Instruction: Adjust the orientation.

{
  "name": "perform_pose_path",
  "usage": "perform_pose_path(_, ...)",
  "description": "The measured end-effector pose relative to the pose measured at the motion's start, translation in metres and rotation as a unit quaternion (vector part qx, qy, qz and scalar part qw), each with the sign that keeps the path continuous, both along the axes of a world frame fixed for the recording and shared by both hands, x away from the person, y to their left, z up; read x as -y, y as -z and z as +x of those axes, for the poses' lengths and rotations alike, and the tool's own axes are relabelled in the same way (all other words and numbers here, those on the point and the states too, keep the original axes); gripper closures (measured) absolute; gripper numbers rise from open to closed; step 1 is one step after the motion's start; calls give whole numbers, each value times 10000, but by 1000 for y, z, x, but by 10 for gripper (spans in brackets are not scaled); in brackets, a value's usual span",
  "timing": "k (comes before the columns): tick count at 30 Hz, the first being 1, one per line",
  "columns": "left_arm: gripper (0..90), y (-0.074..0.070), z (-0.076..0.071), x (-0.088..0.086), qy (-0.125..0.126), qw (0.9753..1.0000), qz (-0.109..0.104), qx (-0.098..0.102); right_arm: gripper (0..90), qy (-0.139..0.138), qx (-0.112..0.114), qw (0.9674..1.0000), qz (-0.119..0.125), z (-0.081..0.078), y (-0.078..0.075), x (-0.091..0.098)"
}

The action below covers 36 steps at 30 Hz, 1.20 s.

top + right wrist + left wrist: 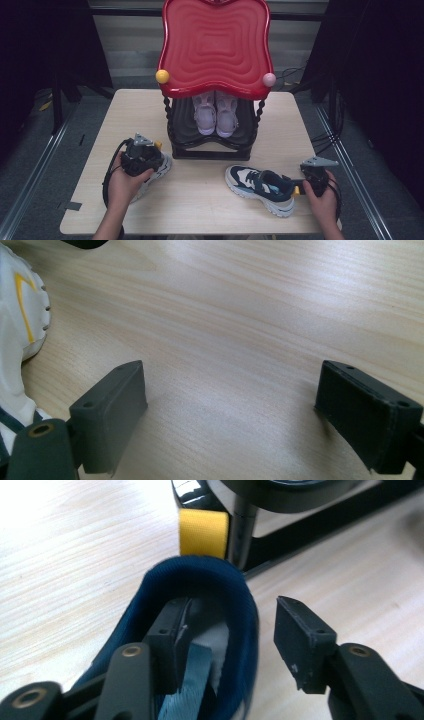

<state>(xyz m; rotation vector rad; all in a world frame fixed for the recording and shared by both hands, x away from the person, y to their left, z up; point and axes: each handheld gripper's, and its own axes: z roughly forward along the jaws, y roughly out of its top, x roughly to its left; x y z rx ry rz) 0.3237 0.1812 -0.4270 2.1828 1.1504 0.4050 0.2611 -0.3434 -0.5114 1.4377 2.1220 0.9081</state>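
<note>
Left sneaker [152, 172] on worktop [200, 200], left claw [235, 645] apart astride its blue collar, right claw [240, 415] wide apart beside second sneaker [260, 187].

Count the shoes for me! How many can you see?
4. Two pink sandals stand side by side on the lower shelf of the red rack. One navy-and-white sneaker lies on the table at the right, another under the left tool.

Left shoe [152, 175] half under left gripper [141, 156]
</note>
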Motion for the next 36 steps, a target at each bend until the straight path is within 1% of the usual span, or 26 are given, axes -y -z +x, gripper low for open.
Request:
perform_pose_path(1,471,1,1,1,-25,10000,-39,-34,121,1,3,10000,-2,0,0,0)
perform_pose_path(3,484,3,4,3,-88,9999,4,48,121,1,5,10000,-2,0,0,0)
perform_pose_path(4,527,4,4,4,-82,9999,59,71,121,1,2,10000,-1,0,0,0)
perform_pose_path(6,603,4,5,4,-40,10000,5,19,121,0,3,10000,-1,0,0,0)
perform_pose_path(9,718,1,4,4,110,9999,7,-126,121,0,4,10000,-1,0,0,0)
perform_pose_path(11,751,1,1,2,203,9997,25,-161,121,2,2,10000,-1,0,0,0)
perform_pose_path(13,764,0,-6,0,373,9991,16,-202,121,-1,0,10000,1,0,0,0)
perform_pose_path(14,765,0,-10,0,403,9990,-2,-202,121,-1,1,10000,0,0,0,0)
perform_pose_path(17,766,0,-23,-4,607,9980,50,-190,121,2,-2,10000,1,0,0,0)
perform_pose_path(18,766,-1,-27,-6,624,9978,-2,-219,121,3,-5,10000,4,0,0,0)
perform_pose_path(19,763,-1,-30,-7,657,9975,0,-246,122,4,-5,10000,3,0,0,0)
perform_pose_path(21,750,-1,-33,-9,638,9976,-65,-254,121,4,-2,10000,0,0,0,0)
perform_pose_path(22,725,-1,-33,-9,577,9980,-42,-258,122,4,-2,10000,-1,0,0,0)
perform_pose_path(25,567,-2,-30,-8,413,9987,-81,-293,121,4,-3,10000,1,0,0,0)
perform_pose_path(28,449,-3,-25,-2,168,9995,-75,-265,121,4,-3,10000,1,0,0,0)
perform_pose_path(29,412,-4,-24,-1,127,9995,-92,-257,121,3,-3,10000,1,0,0,0)
perform_pose_path(30,391,-5,-22,1,59,9996,-136,-254,121,5,-5,10000,2,0,0,0)
perform_pose_path(31,370,-6,-21,2,9,9994,-176,-310,121,4,-5,10000,3,0,0,0)
perform_pose_path(33,350,-4,-17,6,-132,9996,-40,-246,121,3,-4,10000,3,0,0,0)
perform_pose_path(34,350,-3,-16,7,-221,9994,-23,-263,121,3,-4,10000,3,0,0,0)
perform_pose_path(35,350,-1,-15,7,-256,9992,-82,-287,121,3,-4,10000,3,0,0,0)
perform_pose_path(36,350,0,-15,8,-316,9991,-61,-274,121,2,-3,10000,3,0,0,0)
